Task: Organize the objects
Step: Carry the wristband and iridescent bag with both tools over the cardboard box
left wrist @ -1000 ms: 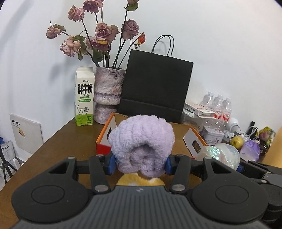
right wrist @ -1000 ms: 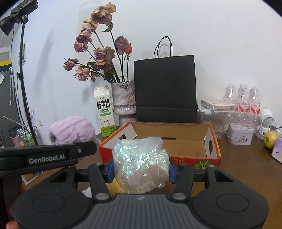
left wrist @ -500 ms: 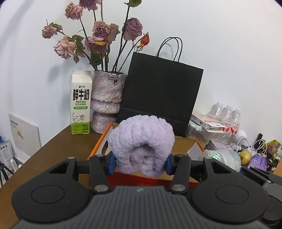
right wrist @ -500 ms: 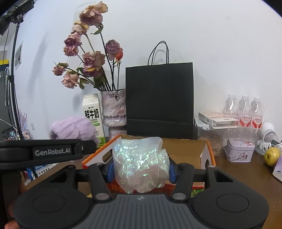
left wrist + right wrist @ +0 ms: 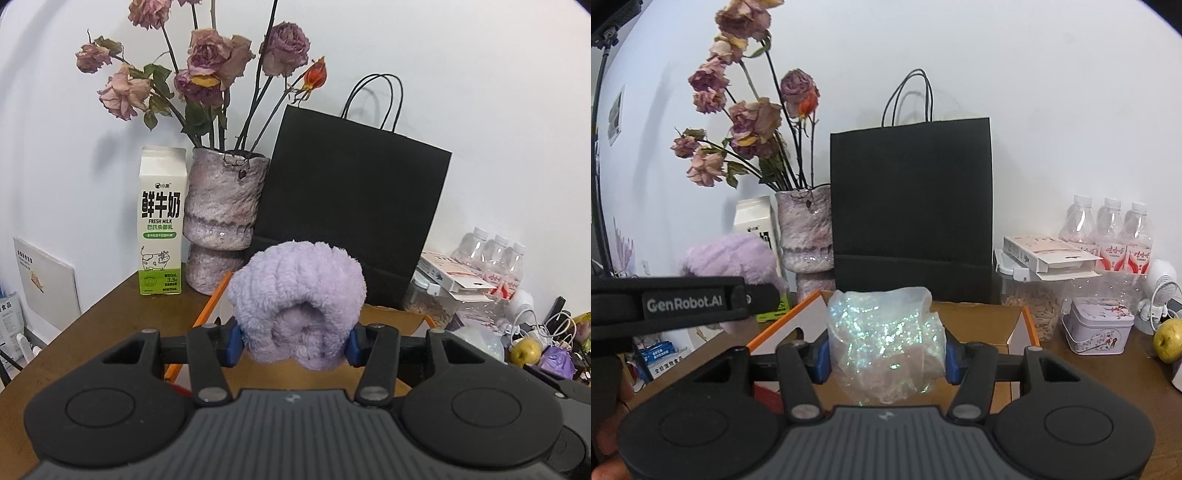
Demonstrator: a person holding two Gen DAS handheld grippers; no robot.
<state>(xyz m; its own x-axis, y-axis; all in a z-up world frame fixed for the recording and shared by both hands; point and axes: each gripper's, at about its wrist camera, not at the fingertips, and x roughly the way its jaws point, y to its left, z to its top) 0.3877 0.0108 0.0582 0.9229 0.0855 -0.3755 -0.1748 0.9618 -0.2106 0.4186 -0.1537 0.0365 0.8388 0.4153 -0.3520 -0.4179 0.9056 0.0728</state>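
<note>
My left gripper clamps the towel, right gripper the bag: keep both lvl & centred over box b4 letting go.

Both wrist views facing black bag

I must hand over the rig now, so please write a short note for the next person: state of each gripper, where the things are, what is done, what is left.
Left gripper: shut on the purple fluffy towel, held in the air over the near part of the cardboard box.
Right gripper: shut on the iridescent plastic bag, also above the box.
Box: open, orange-edged, on the brown table in front of the black paper bag and the vase.
Done: both items picked up and brought to the box.
Left: probably lower and release each inside the box. The box's contents are hidden from view.
</note>
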